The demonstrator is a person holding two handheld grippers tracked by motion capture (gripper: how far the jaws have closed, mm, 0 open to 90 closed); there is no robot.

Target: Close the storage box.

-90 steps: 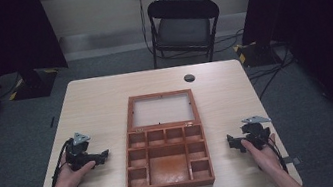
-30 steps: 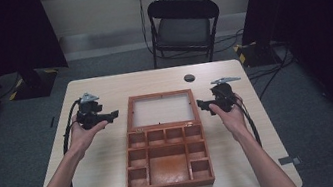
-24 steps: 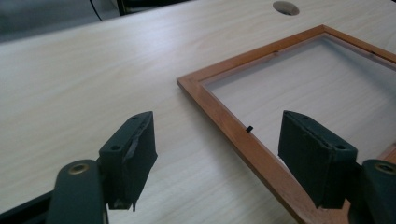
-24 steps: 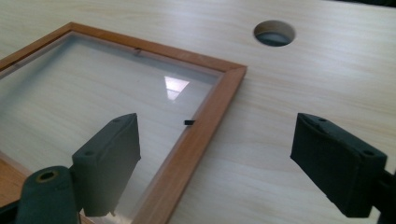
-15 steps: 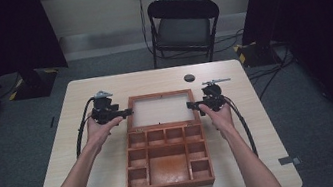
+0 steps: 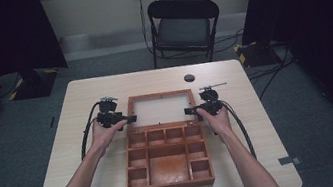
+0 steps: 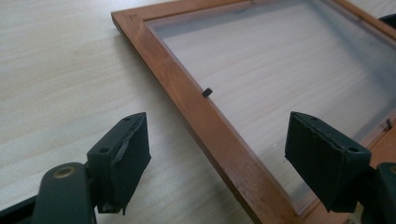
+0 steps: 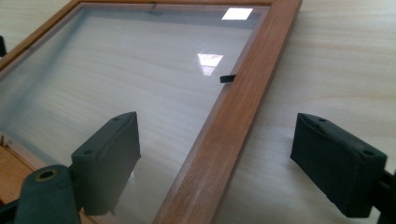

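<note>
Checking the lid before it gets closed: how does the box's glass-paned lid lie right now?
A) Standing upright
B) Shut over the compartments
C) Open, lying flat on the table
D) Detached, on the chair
C: the lid lies flat beyond the compartments, tabletop showing through its pane.

Small dark round thing [image 6: 189,77] above the lid [image 6: 160,96], upper middle of the high view: too small to identify. Lid cut off at both gripper views' edges.

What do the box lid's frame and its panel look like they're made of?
The lid frame looks like reddish-brown wood with a smooth satin finish; faint grain shows. The panel seems clear glass or acrylic: the table's grain shows through and lights reflect off it.
</note>
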